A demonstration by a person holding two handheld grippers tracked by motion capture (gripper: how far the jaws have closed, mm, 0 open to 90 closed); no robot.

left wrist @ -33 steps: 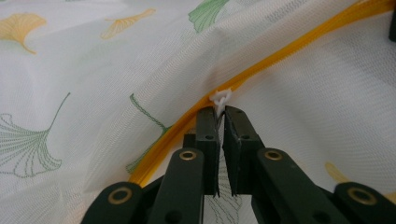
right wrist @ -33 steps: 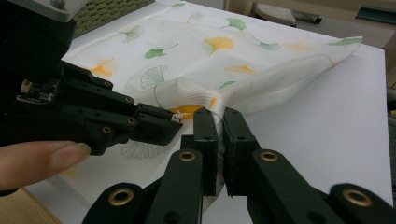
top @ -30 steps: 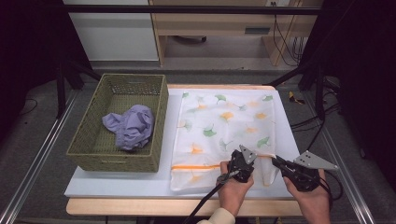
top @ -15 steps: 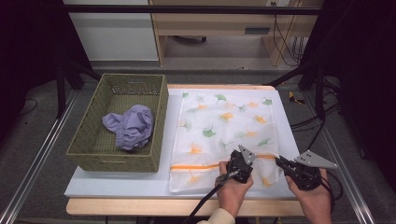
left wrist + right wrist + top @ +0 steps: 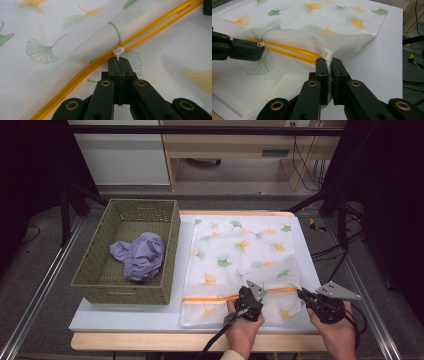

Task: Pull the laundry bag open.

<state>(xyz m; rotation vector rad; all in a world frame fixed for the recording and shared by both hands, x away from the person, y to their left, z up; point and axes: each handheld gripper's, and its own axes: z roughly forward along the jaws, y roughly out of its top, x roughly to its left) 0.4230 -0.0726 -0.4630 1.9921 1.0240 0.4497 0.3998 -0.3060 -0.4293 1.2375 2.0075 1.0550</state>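
1. A white mesh laundry bag [image 5: 240, 265] printed with green and orange leaves lies flat on the white table [image 5: 125, 317], taking up the right half of the top.
2. An orange zip [image 5: 210, 297] crosses the bag near its 6 o'clock edge, running from 9 o'clock toward 3 o'clock.
3. The left gripper [image 5: 248, 298] sits on the bag at about 6 o'clock, its jaws closed tight on the zip's small white pull tab [image 5: 119, 52].
4. In the left gripper view the tab's loop sticks out just past the jaw tips, right on the orange line.
5. The right gripper [image 5: 302, 293] is at about 5 o'clock on the table, at the bag's right edge, its jaws clamped on a fold of the mesh beside the zip's end [image 5: 325, 55].
6. The cloth rises in a ridge between the two grippers.
7. A green woven basket [image 5: 95, 285] stands at 9 o'clock, just beside the bag, with a crumpled lilac garment [image 5: 140, 255] inside.
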